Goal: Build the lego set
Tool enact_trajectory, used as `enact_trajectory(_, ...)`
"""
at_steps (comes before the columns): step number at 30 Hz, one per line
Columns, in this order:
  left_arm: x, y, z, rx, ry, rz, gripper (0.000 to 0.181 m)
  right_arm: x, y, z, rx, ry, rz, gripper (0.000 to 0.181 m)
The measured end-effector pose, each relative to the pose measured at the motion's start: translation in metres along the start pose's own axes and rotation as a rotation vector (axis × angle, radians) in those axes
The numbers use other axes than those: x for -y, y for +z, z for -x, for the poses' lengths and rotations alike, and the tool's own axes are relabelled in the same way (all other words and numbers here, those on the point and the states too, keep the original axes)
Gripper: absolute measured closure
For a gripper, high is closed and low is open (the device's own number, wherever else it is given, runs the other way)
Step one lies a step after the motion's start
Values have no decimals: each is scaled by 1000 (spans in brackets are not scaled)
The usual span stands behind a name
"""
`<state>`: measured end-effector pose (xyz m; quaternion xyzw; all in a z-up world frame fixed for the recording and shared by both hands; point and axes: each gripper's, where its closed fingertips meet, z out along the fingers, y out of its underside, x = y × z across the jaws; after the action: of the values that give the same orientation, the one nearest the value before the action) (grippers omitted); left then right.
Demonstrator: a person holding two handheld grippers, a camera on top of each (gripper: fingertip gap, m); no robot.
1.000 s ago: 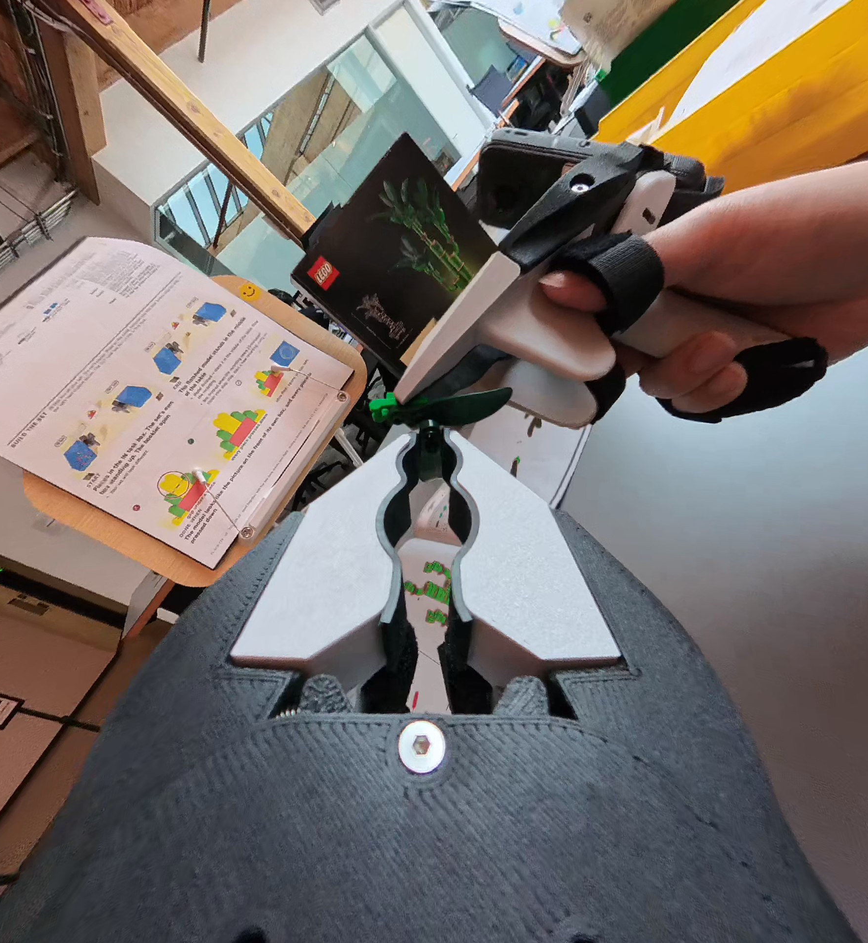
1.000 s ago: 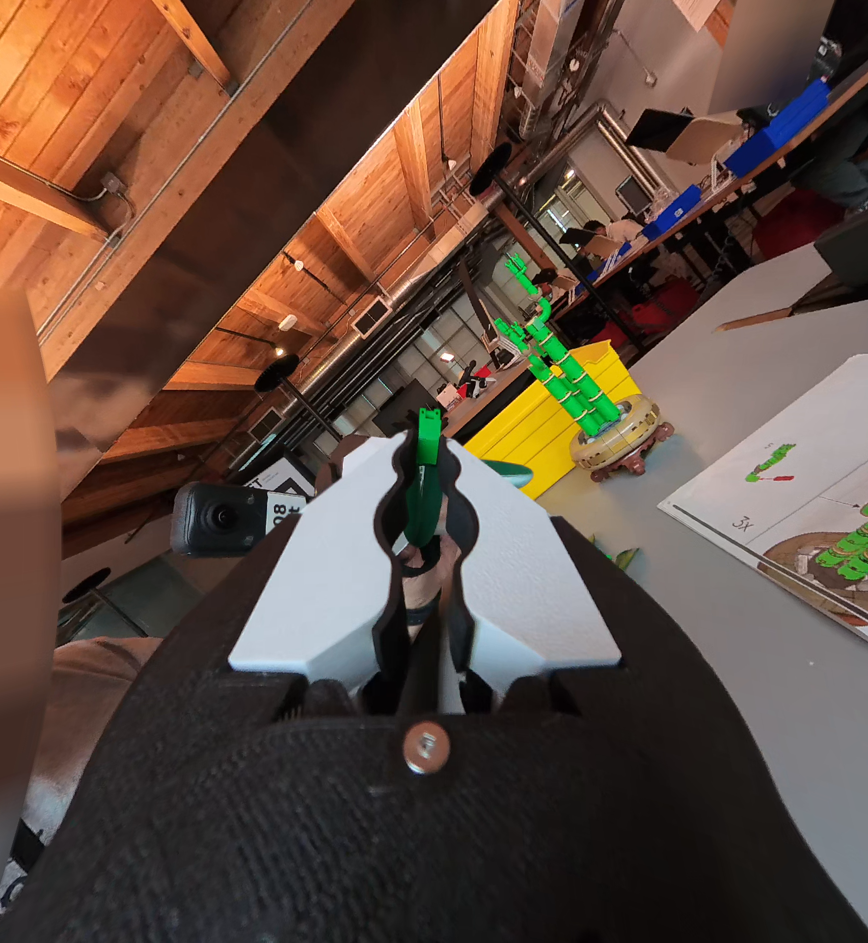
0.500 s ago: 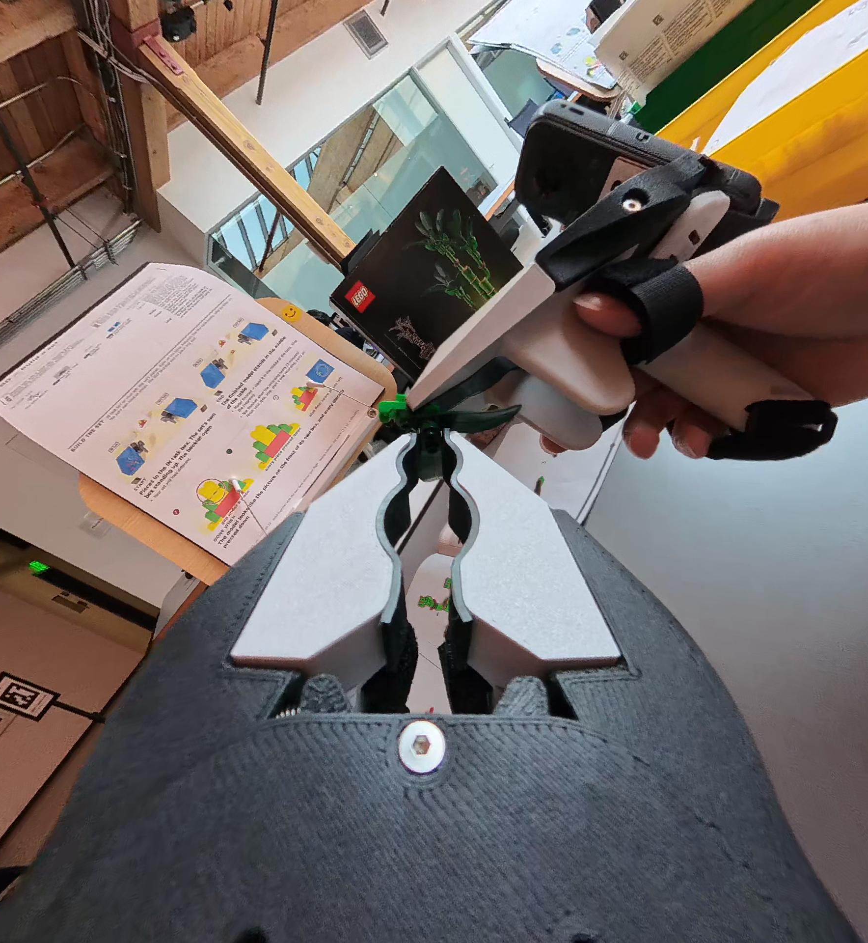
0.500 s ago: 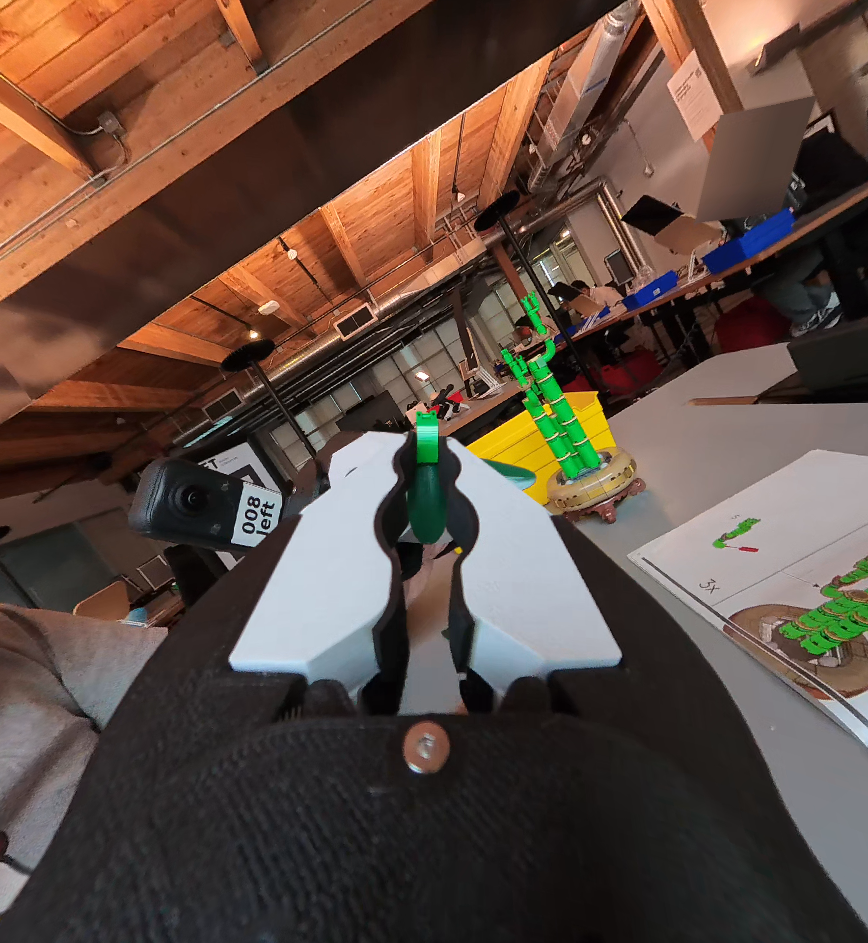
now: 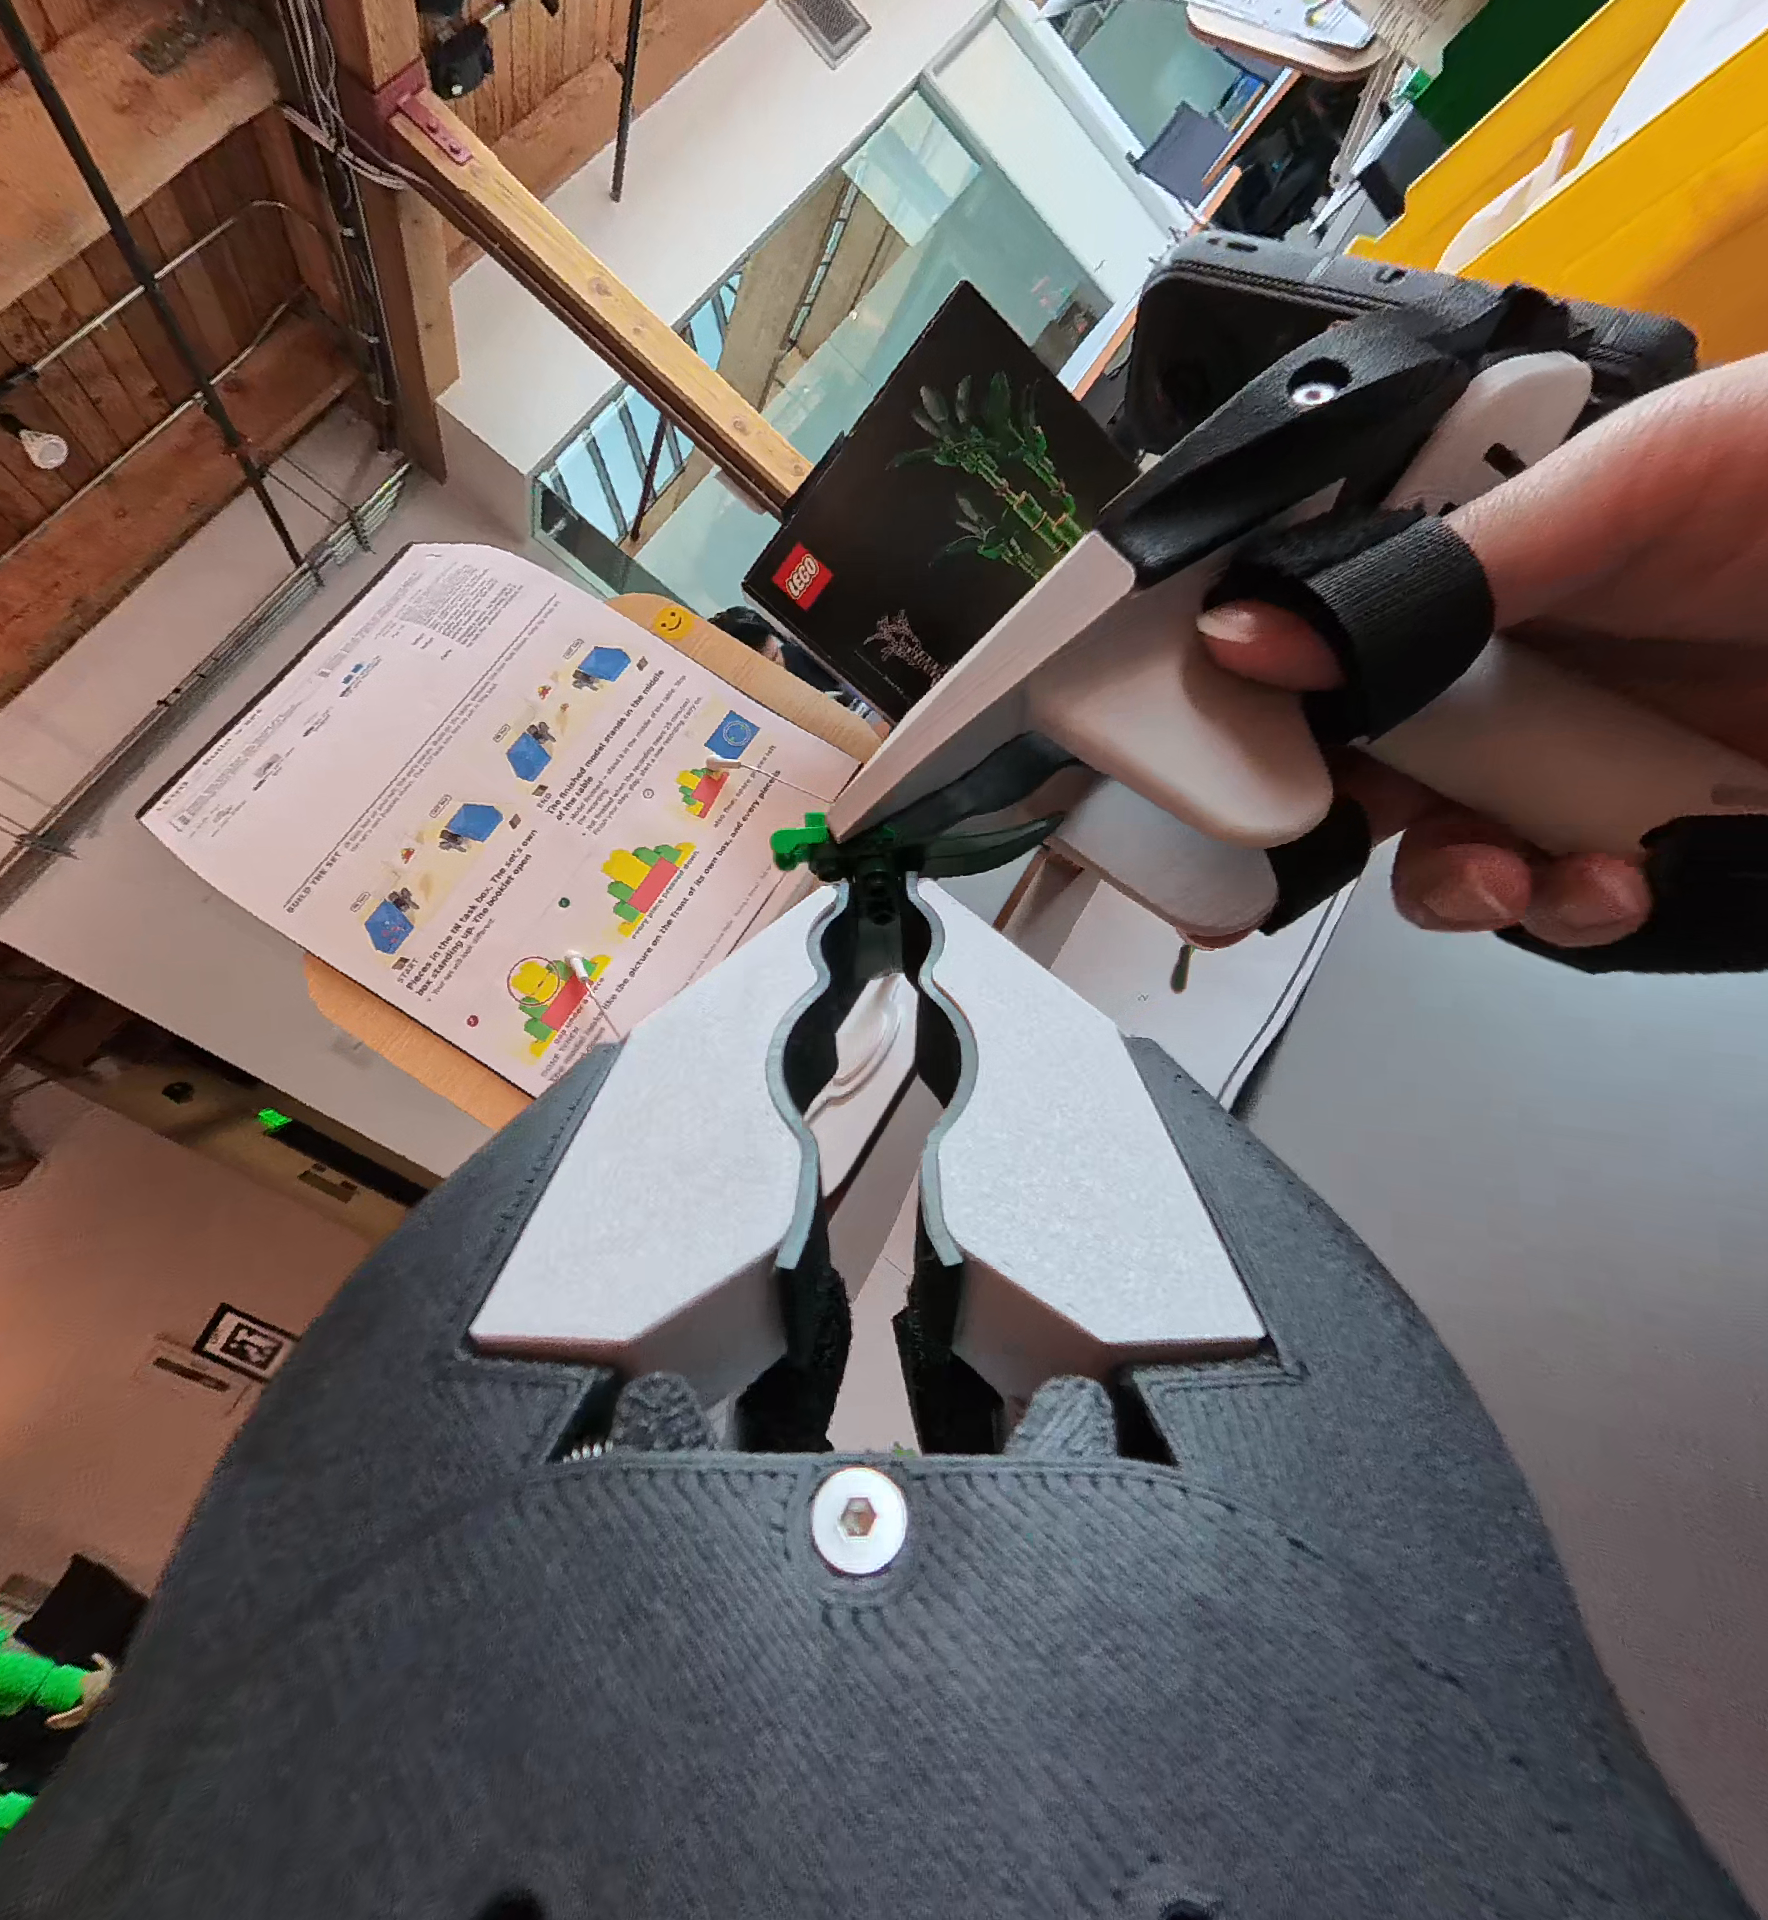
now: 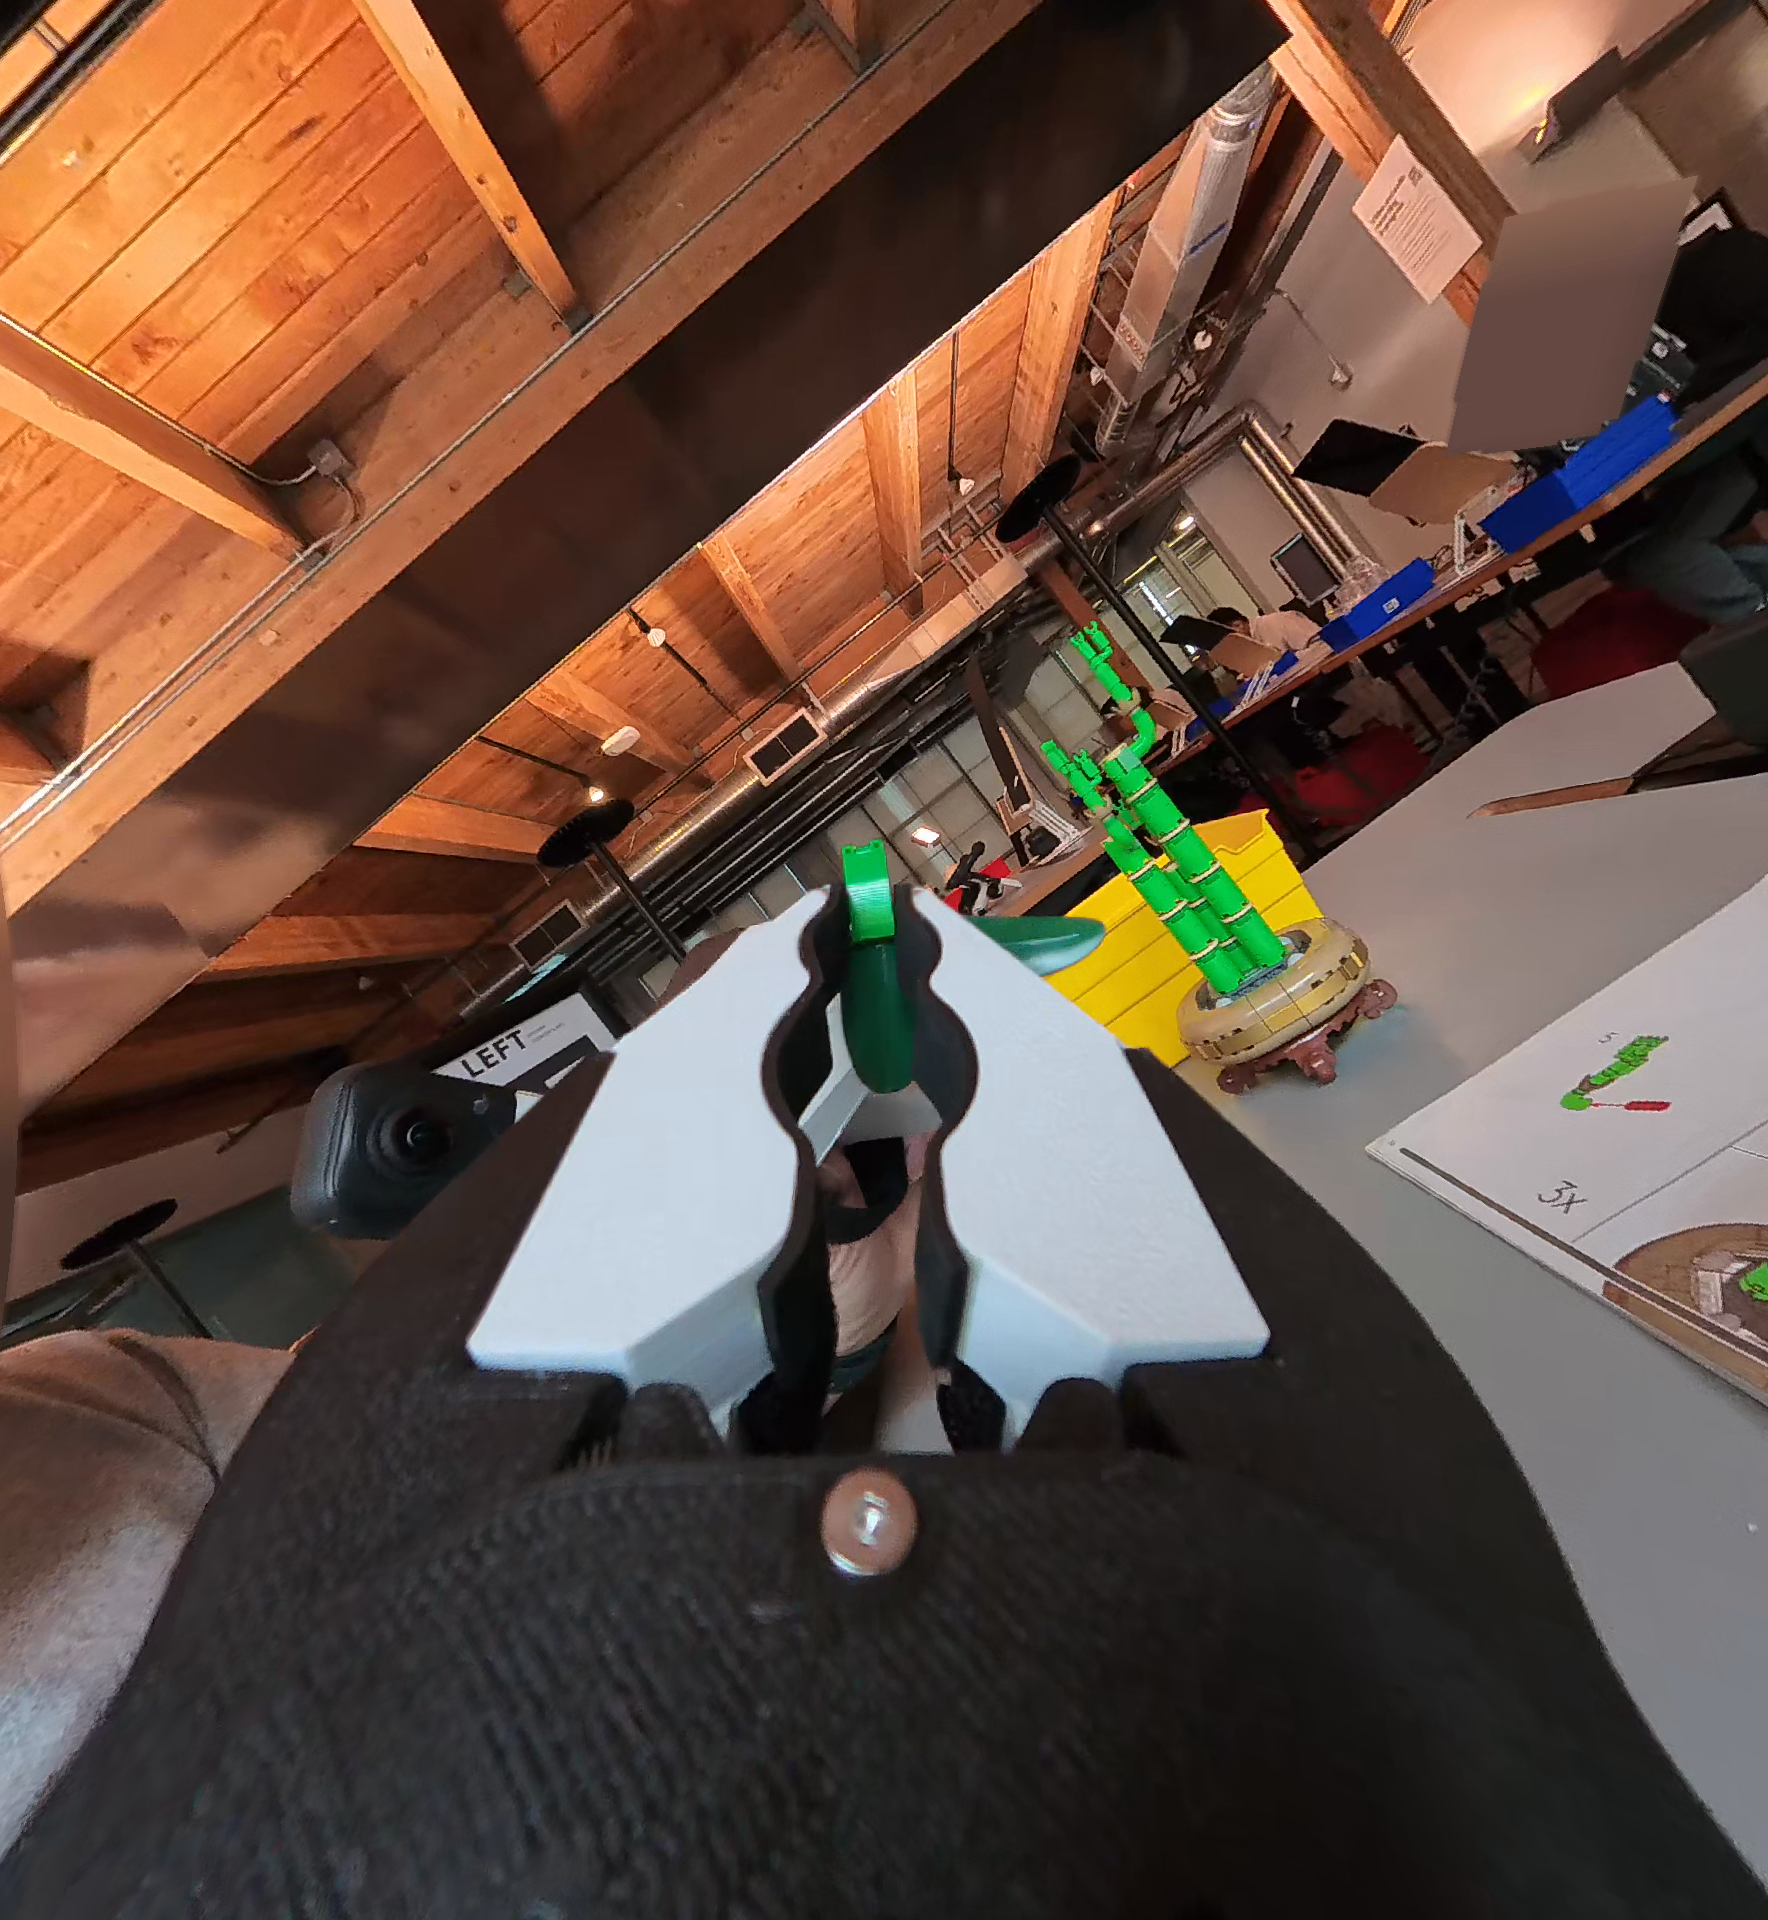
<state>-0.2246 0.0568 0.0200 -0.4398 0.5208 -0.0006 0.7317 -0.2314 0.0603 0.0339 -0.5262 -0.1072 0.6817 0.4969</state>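
In the left wrist view my left gripper (image 5: 875, 909) is shut on the dark stem of a small leaf assembly. My right gripper (image 5: 844, 826), held by a hand, meets it from the right. It grips the same assembly by its bright green piece (image 5: 795, 840), and dark green leaves (image 5: 973, 847) stick out beside it. In the right wrist view my right gripper (image 6: 875, 904) is shut on the bright green piece (image 6: 867, 894) with a dark green leaf (image 6: 885, 1018) behind it. The green bamboo model (image 6: 1192, 894) stands on its round tan base (image 6: 1275, 997) on the table.
An open instruction booklet (image 6: 1638, 1143) lies on the grey table (image 6: 1482, 1558). A yellow bin (image 6: 1140, 945) stands behind the model. A black set box (image 5: 921, 540) and a printed sheet on a wooden board (image 5: 506, 790) stand at the back.
Both grippers stay joined at the leaf assembly. The pair has turned and shifted, so the background slides in both views; the bamboo model now sits farther right in the right wrist view.
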Motion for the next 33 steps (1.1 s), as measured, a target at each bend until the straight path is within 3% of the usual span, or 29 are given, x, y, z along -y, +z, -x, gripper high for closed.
enact_trajectory(10, -4, 2, 2, 22, 25, 27, 175, 0, 1, -2, -3, -23, -14, 174)
enact_trajectory(33, 3, 0, 2, 37, 55, 13, 175, 0, -1, -3, -107, -163, 144, 176)
